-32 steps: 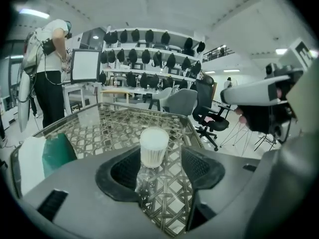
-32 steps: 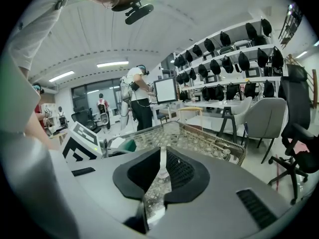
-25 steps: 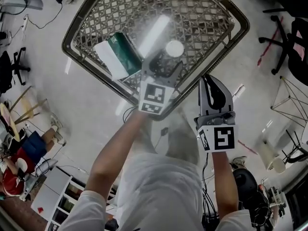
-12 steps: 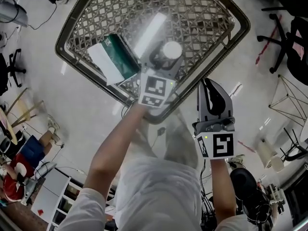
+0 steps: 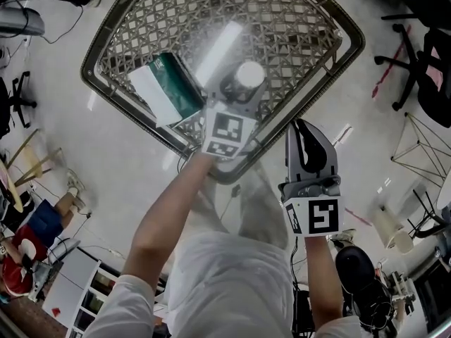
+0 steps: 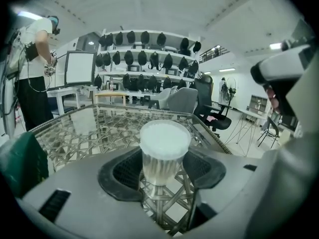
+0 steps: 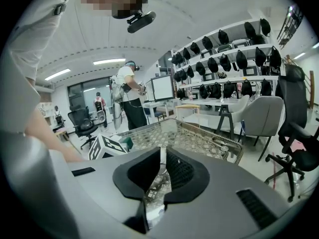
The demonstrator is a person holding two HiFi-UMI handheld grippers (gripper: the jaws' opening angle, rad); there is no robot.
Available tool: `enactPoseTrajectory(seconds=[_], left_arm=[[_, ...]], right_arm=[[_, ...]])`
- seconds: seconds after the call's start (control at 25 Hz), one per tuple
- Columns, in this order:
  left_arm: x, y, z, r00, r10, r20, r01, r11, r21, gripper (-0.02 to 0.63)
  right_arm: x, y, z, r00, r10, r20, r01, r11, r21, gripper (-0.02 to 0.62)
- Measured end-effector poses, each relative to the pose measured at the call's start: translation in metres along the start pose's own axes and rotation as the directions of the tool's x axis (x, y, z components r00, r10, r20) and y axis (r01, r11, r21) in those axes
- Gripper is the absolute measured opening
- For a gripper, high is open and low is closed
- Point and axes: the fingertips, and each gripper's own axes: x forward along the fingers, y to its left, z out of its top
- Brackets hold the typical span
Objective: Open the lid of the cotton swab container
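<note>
The cotton swab container (image 5: 250, 74) is a clear round tub with a white lid on it, standing upright near the table's near edge. In the left gripper view the container (image 6: 164, 148) stands between the two dark pads (image 6: 122, 171). My left gripper (image 5: 242, 86) reaches around it, jaws closing, and a firm press on its sides does not show. The right gripper (image 5: 301, 125) hangs off the table's near right edge, apart from the container. Its jaws (image 7: 162, 158) are almost together with nothing between them.
A green and white box (image 5: 165, 86) lies on the table left of the container. The glass top rests on a woven wicker frame (image 5: 95, 48). Office chairs (image 5: 423, 55) stand on the floor to the right. A person (image 6: 30, 68) stands beyond the table.
The left gripper has moved forward so that its jaws now flank the container. The right gripper has sunk slightly toward me.
</note>
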Motion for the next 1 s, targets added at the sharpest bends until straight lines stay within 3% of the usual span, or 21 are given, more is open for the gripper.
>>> enactPoseTrajectory(seconds=[0.32,1.0], left_arm=[[-0.020,-0.009,0.009,1.000,-0.015,-0.008,0.016,1.000,0.004,0.247],[-0.111,-0.057,0.106,0.995,-0.029,0.092,0.028,0.999,0.016,0.245]], right_arm=[[-0.010,0.000,0.009,1.000,-0.004,0.025,0.004,1.000,-0.012,0.028],[-0.066,-0.007,0.057,0.993,0.021,0.114,-0.017,0.999,-0.043,0.028]])
